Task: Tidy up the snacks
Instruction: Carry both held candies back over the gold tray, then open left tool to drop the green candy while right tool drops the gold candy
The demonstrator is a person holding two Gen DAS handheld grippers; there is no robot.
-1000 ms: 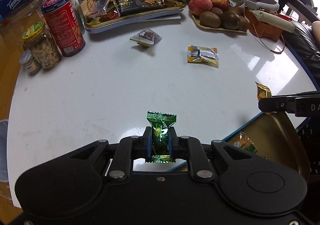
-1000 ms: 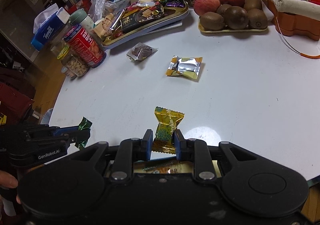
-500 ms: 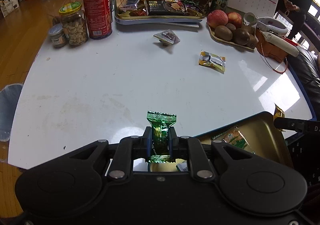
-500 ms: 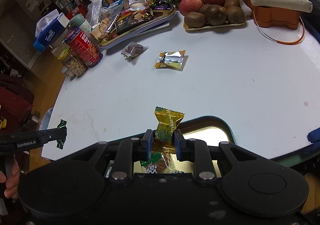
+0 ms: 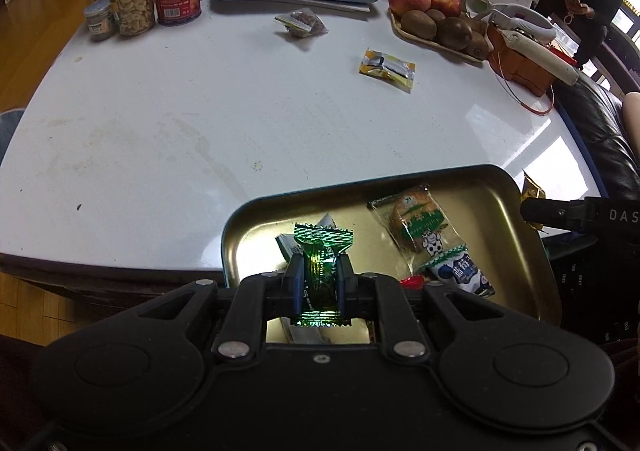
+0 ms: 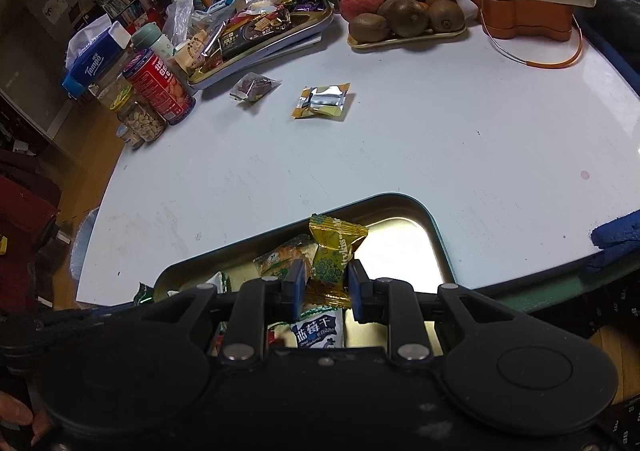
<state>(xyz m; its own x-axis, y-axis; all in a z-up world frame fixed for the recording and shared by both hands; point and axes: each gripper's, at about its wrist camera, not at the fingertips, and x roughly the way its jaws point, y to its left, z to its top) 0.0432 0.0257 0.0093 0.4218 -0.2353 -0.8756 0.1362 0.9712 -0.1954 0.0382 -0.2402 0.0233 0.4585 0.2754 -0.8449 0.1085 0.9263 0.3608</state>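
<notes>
White glossy round table (image 5: 168,139), cluttered far edge. Green foil candy (image 5: 322,251) pinched in left gripper (image 5: 319,275), gold crinkled candy (image 6: 334,251) in right gripper (image 6: 325,283), above gold metal tray (image 5: 516,211) of wrapped snacks; silver-yellow packet (image 5: 386,67) beyond.

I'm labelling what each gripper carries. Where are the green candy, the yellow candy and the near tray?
green candy (image 5: 322,269), left wrist view, wrapper middle between the pads.
yellow candy (image 6: 331,265), right wrist view, wrapper body.
near tray (image 5: 400,177), left wrist view, far rim.
</notes>
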